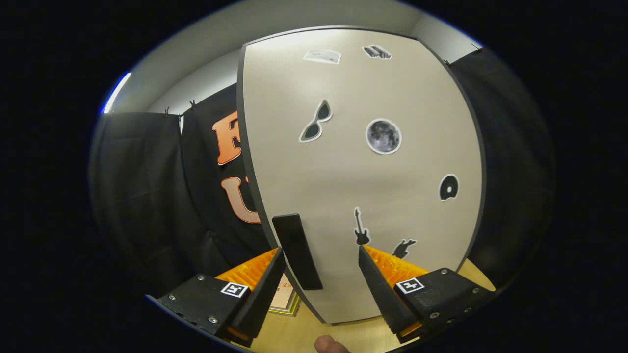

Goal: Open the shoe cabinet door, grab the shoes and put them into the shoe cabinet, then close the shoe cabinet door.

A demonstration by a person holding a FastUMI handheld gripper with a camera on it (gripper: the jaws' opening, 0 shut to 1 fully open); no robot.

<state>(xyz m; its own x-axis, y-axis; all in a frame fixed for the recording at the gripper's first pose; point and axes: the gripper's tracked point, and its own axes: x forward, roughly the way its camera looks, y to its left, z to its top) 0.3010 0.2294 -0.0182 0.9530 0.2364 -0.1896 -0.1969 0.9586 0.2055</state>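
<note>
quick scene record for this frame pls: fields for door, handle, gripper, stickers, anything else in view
cabinet door: pale panel with a dark edge, close ahead of the fingers; swung open or shut cannot be told
handle: dark vertical bar near the door's left edge, between the fingers, nearer the left one
gripper: open, fingers either side of the handle, not pressing on it
stickers: sunglasses, moon, guitar, among others
floor: light wood, below the door
framed picture: low, left of the door's edge
shoes: none seen
</note>
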